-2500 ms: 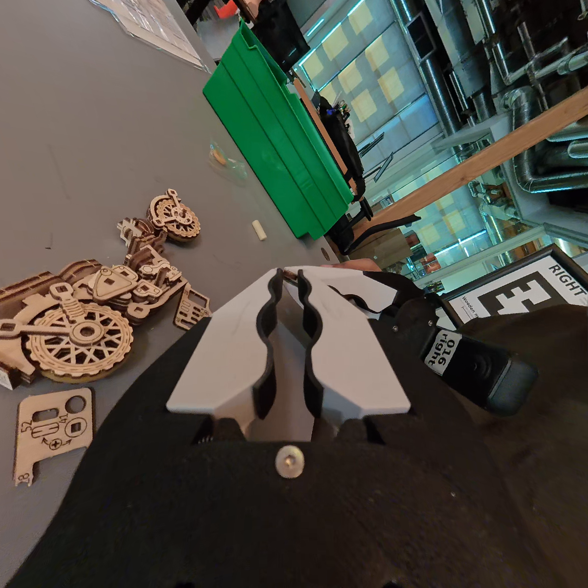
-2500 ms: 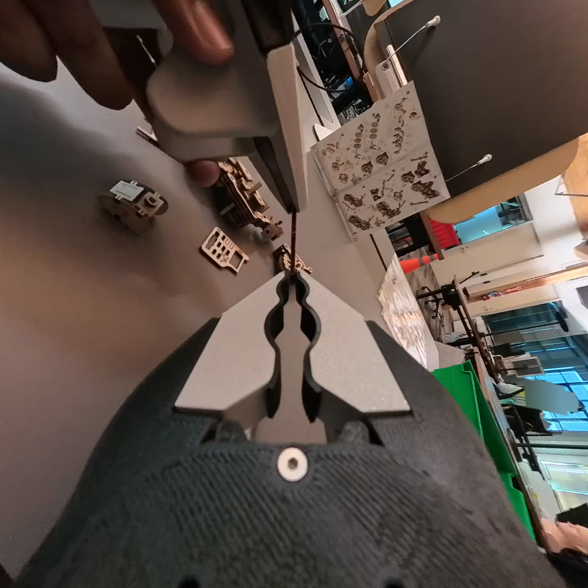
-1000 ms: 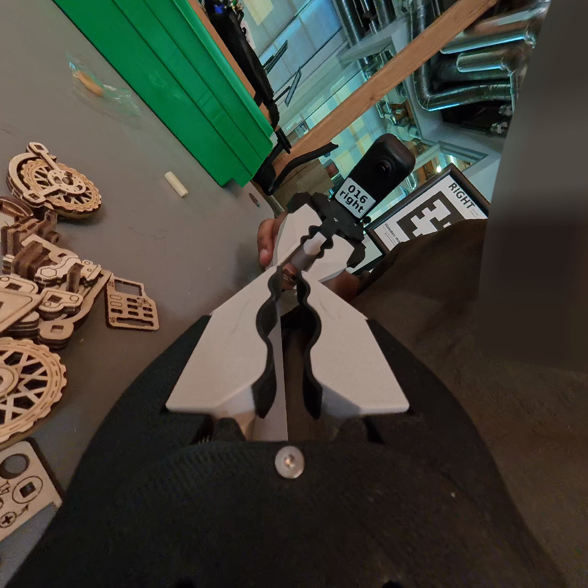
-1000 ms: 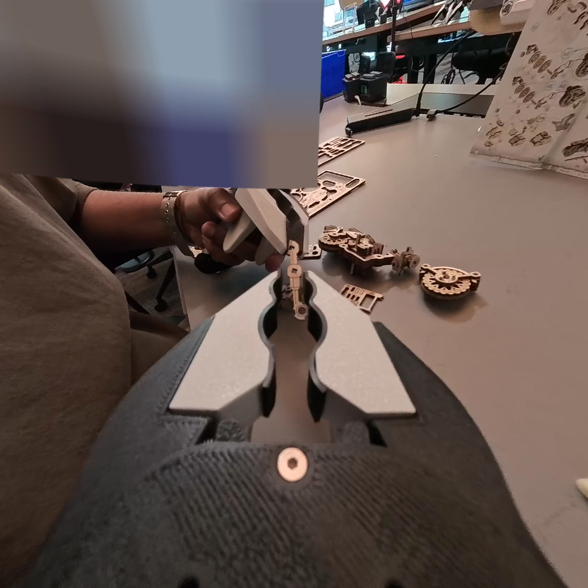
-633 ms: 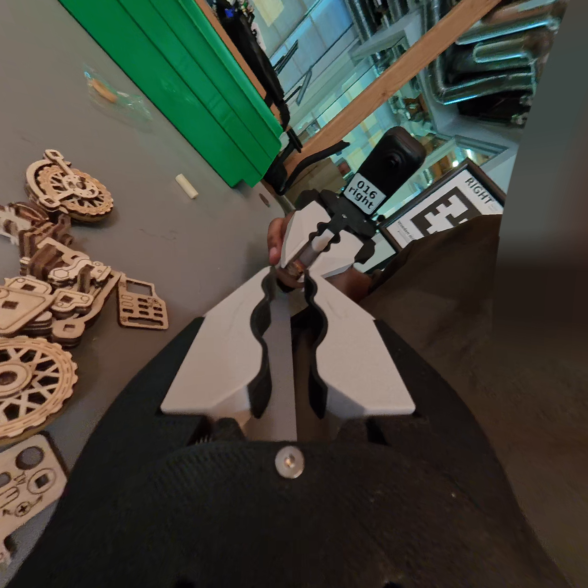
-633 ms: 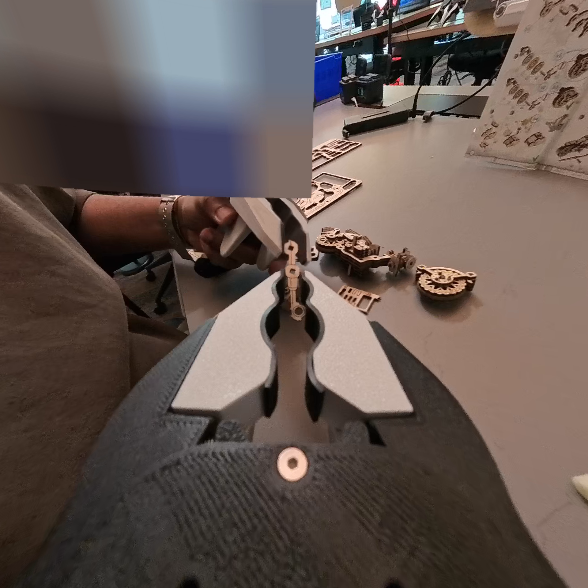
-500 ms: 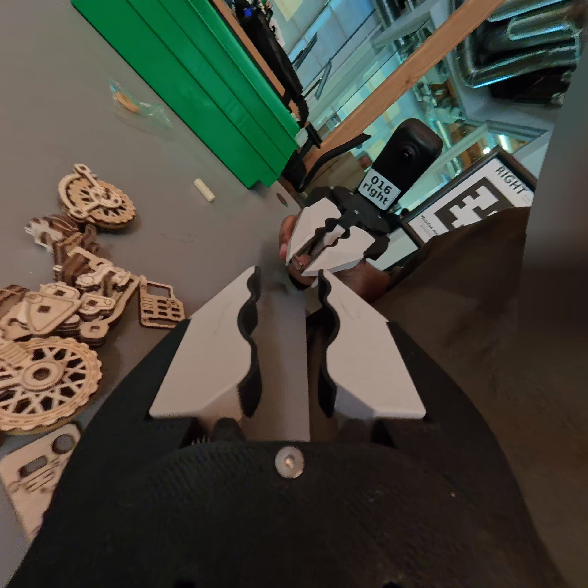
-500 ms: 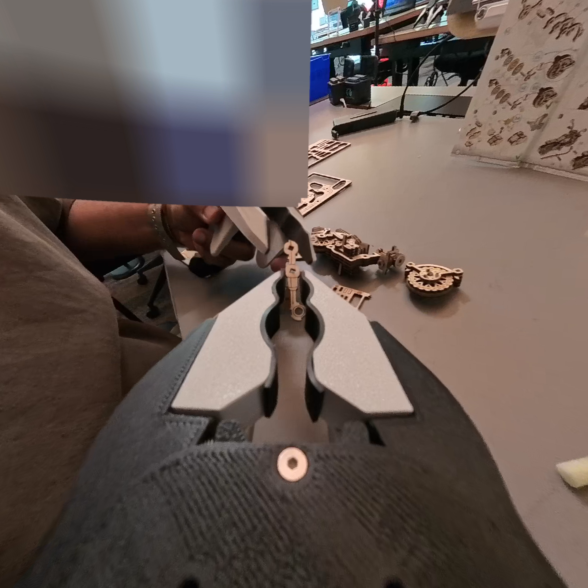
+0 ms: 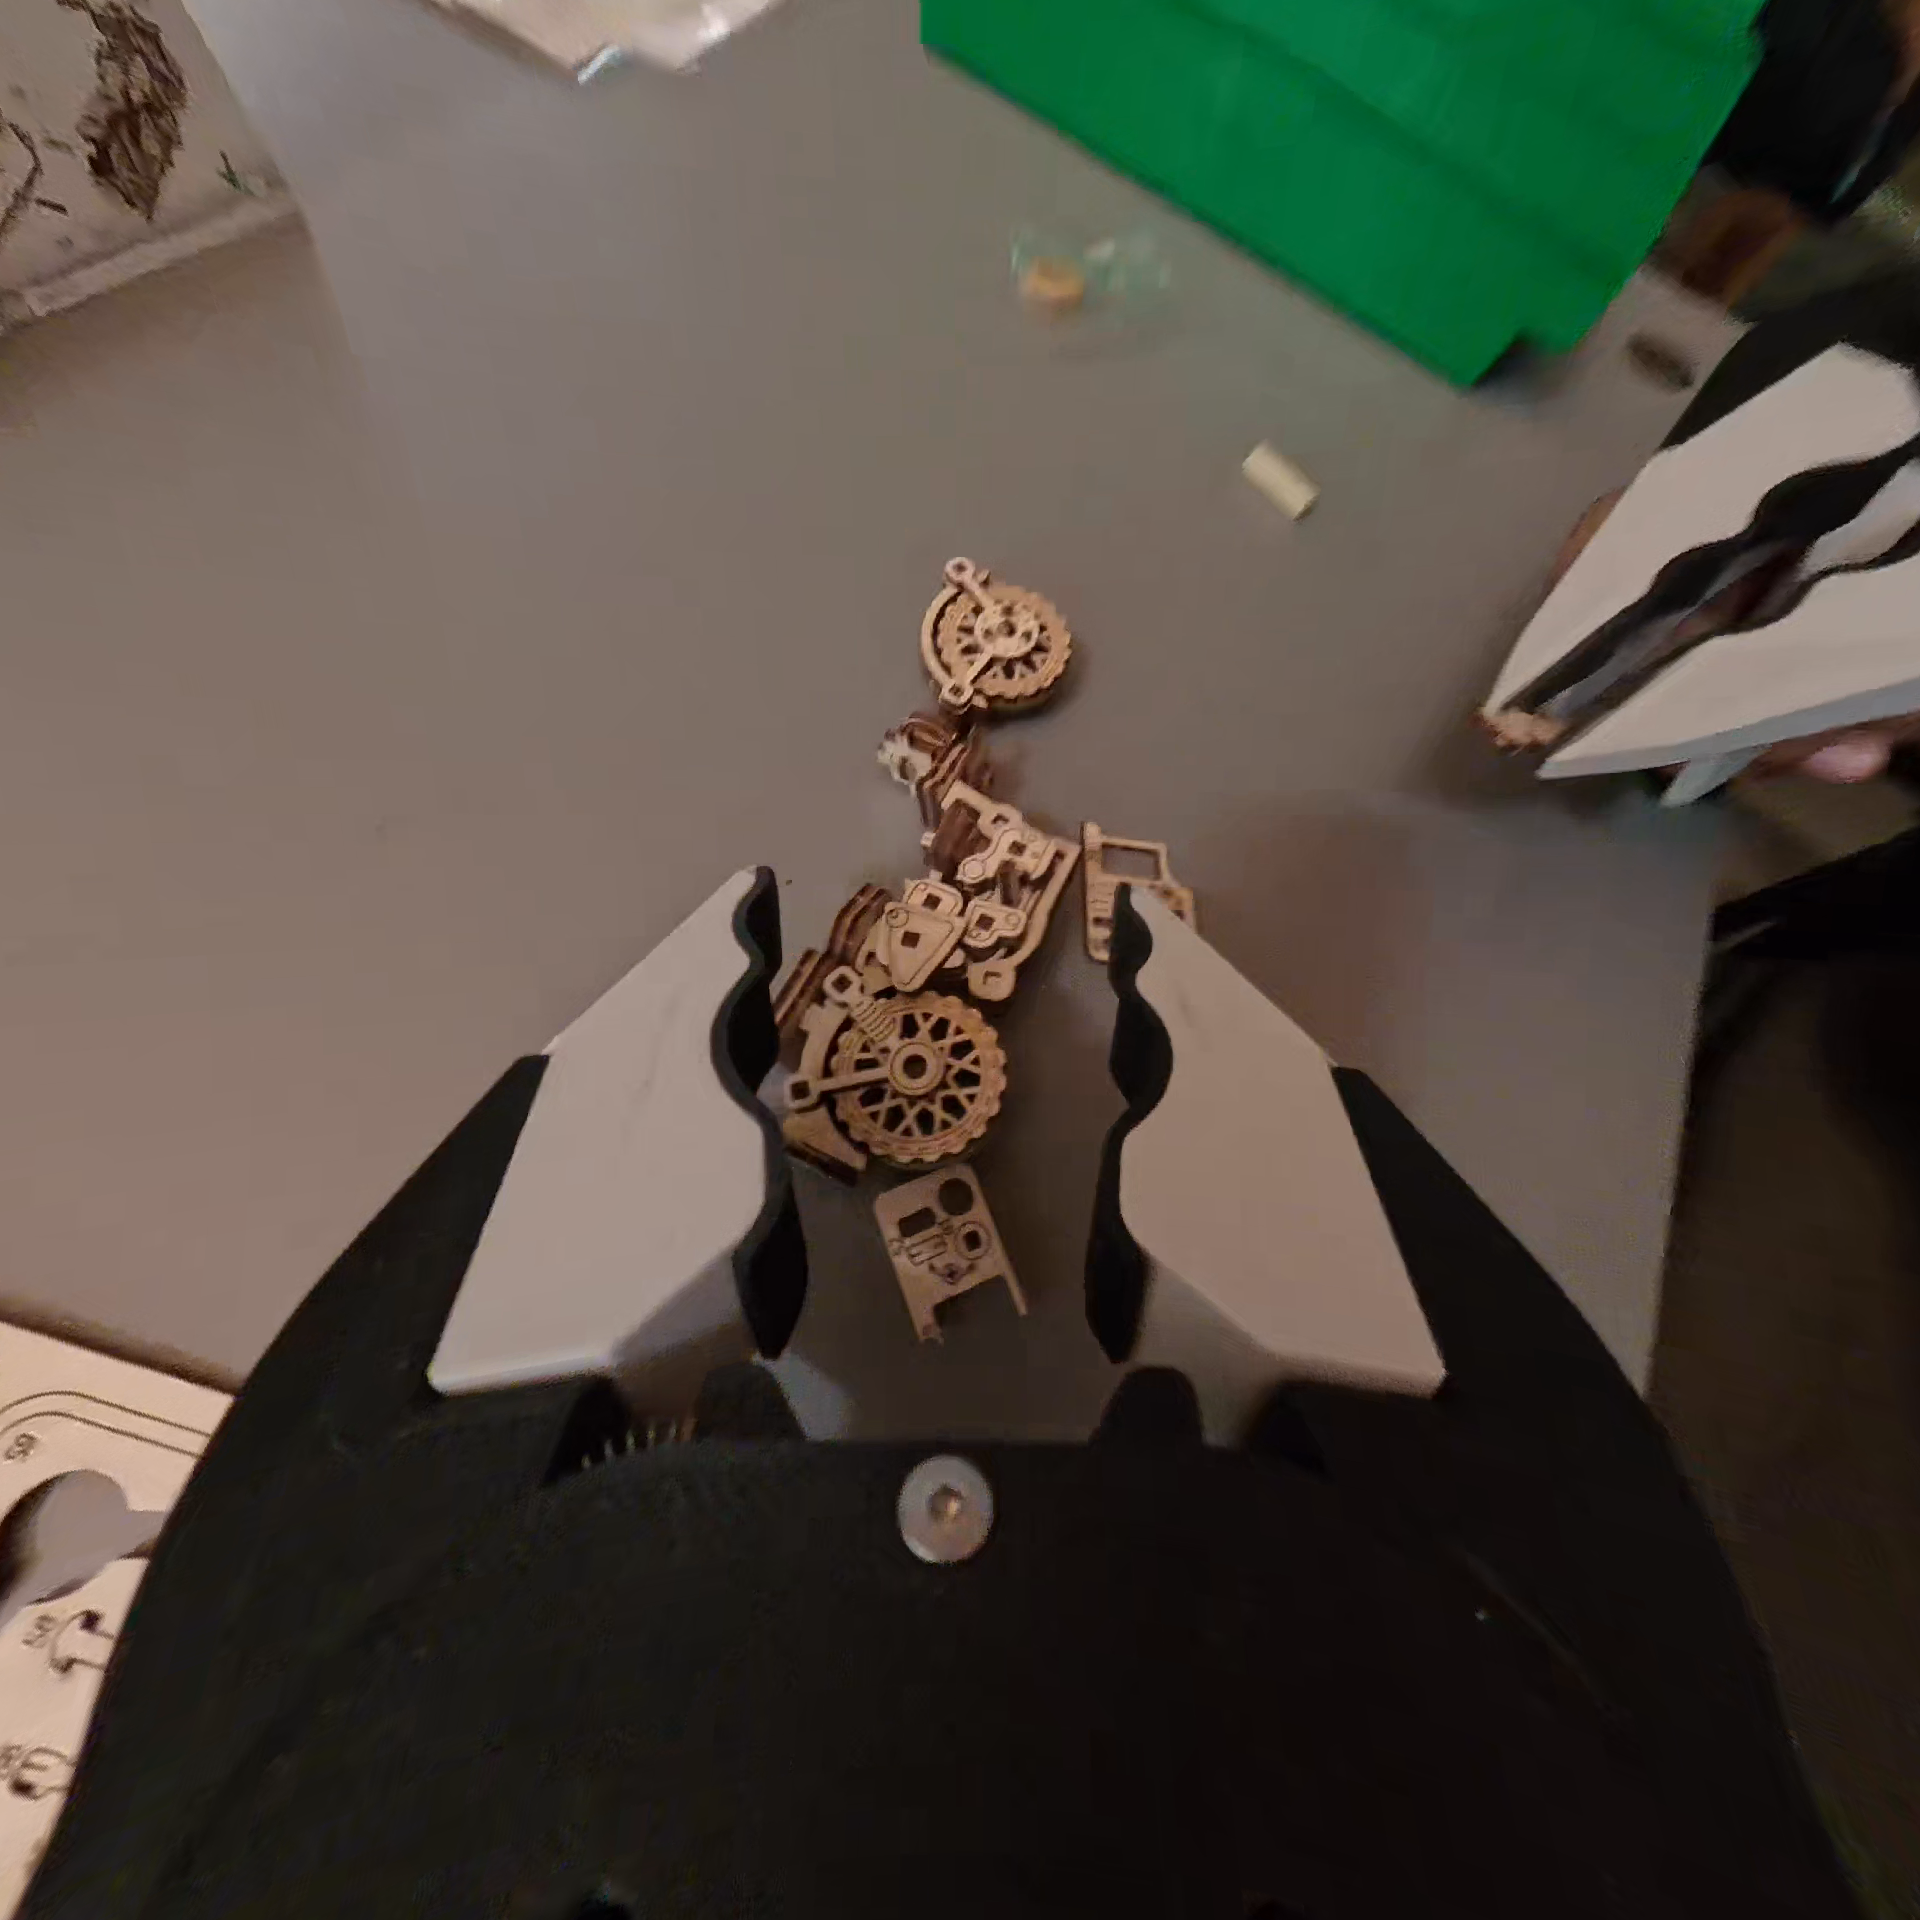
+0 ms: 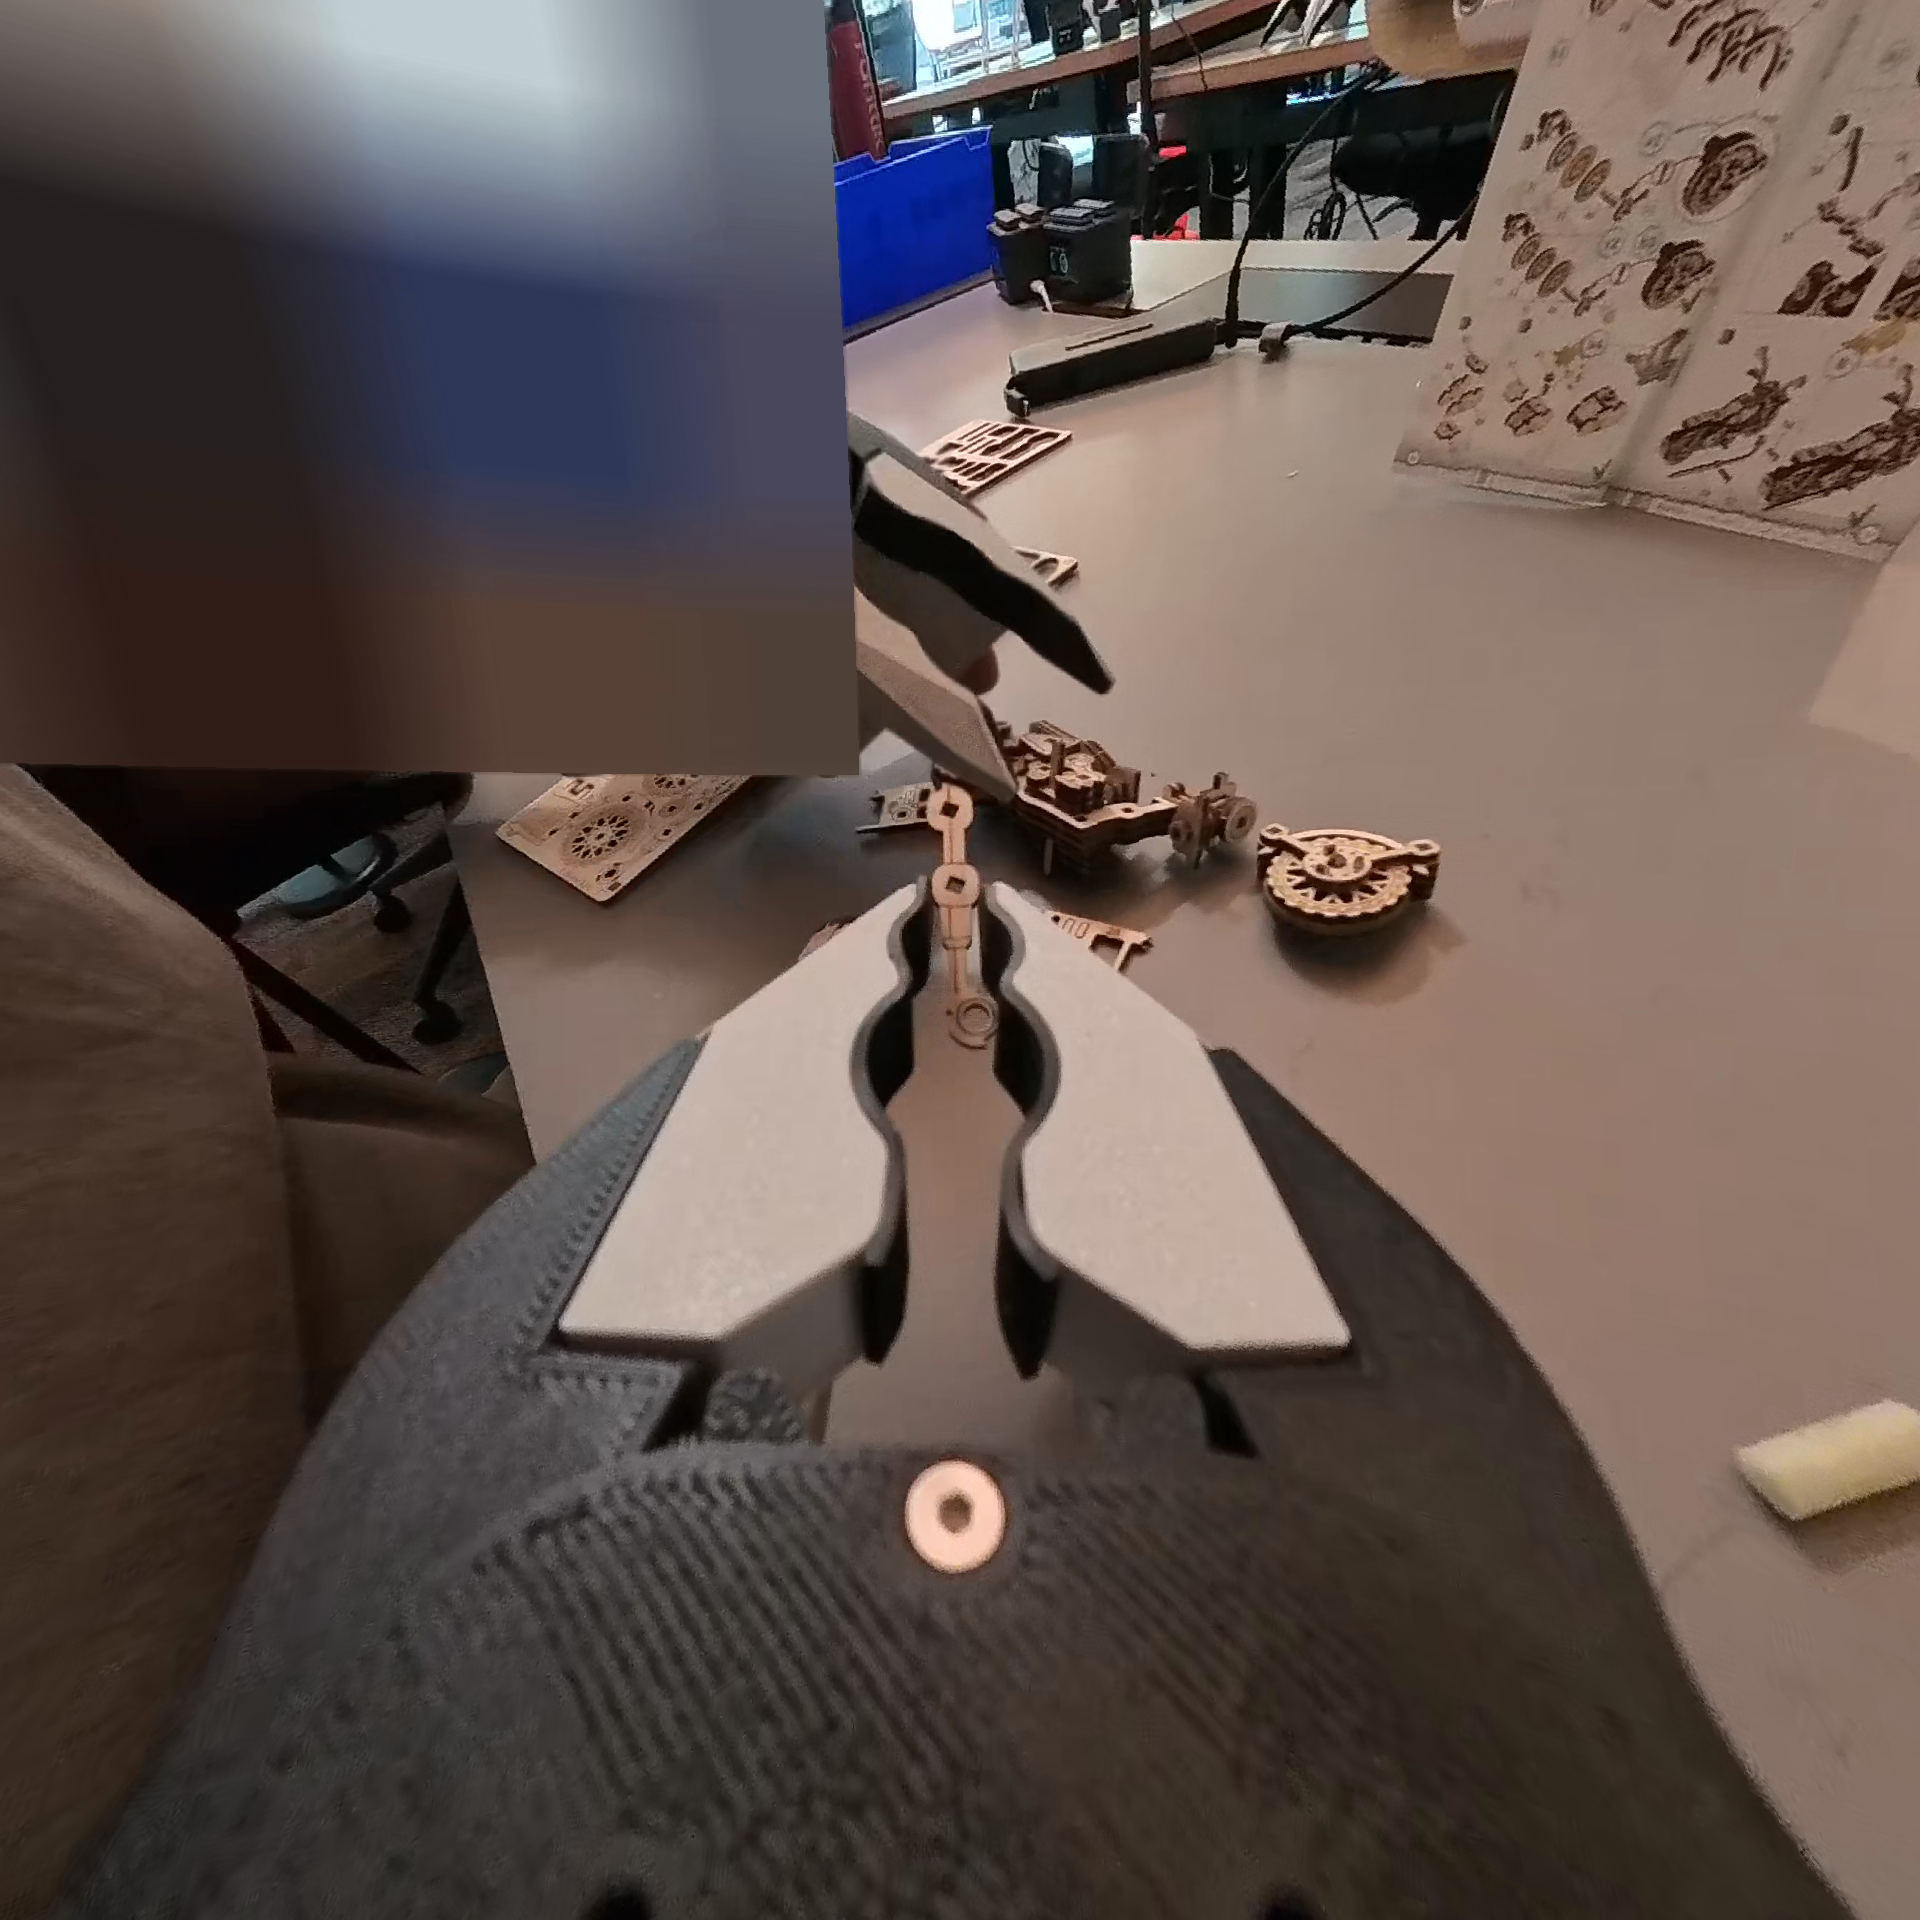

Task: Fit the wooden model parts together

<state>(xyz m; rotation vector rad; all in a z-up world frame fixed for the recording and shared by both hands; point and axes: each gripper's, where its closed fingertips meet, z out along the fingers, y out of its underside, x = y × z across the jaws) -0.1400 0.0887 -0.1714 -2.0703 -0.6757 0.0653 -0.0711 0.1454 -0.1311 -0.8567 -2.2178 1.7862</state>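
While my right gripper [image 10: 954, 902] pinches a slim wooden rod piece [image 10: 958, 925] upright between its tips, my left gripper [image 9: 940, 904] hangs wide apart, empty, over the half-built wooden motorcycle [image 9: 914, 1023] on the grey table [image 9: 468, 644]. Beyond the motorcycle lies a separate wooden wheel [image 9: 995, 649]; farther off, a green bin [image 9: 1382, 156].

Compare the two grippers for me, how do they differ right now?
The left gripper is open and empty; the right gripper is shut on a thin wooden rod piece. The left gripper hangs over the partly built wooden model on the table; the right gripper is off to that model's side. Both have pale fingers with wavy black pads.
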